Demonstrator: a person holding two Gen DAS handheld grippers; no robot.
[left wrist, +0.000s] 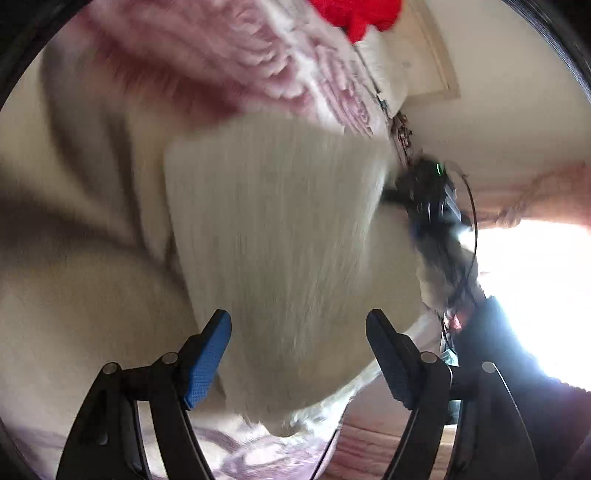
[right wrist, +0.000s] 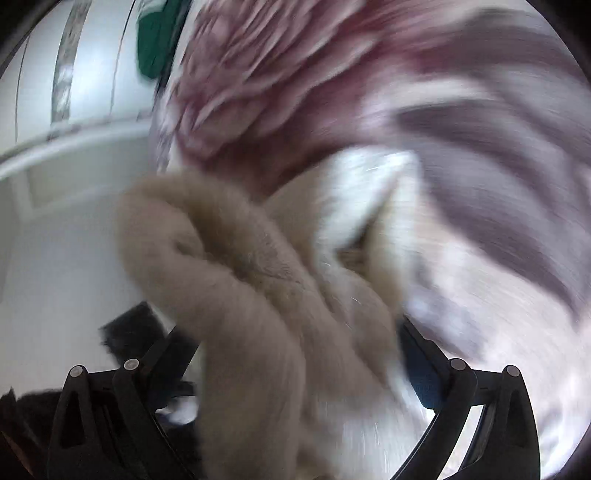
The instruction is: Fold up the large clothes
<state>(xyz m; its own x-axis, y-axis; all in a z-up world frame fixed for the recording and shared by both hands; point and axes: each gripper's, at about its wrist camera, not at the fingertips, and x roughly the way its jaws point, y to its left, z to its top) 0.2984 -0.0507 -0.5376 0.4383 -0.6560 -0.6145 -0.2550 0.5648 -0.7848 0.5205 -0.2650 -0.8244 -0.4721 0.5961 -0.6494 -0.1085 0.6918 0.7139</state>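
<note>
- No brand, label or writing can be read in either view; both pictures are blurred.
- Left gripper [left wrist: 299,332]: its jaws stand wide apart and hold nothing. One blue pad [left wrist: 207,363] faces inward on the left finger.
- The cream fuzzy garment [left wrist: 273,236] hangs or bulges just ahead of the left gripper, its lower edge dipping between the two open fingers. Whether the cloth touches them cannot be told.
- Right gripper [right wrist: 295,369]: a thick bunch of the same garment [right wrist: 258,295], beige and plush here, fills the space between its fingers and hides the tips. The gripper looks closed around that bunch, with the fabric piled up ahead of it.
- In the left view the right gripper [left wrist: 432,199] shows as a dark shape at the garment's right edge, a green light on it.
- Behind the garment lies a pink and white floral bedspread [right wrist: 461,166], seen in both views.
- A red cloth [left wrist: 358,14] sits at the bedspread's far edge in the left view; a green item [right wrist: 155,40] at its far edge in the right view.
- No containers can be made out.
</note>
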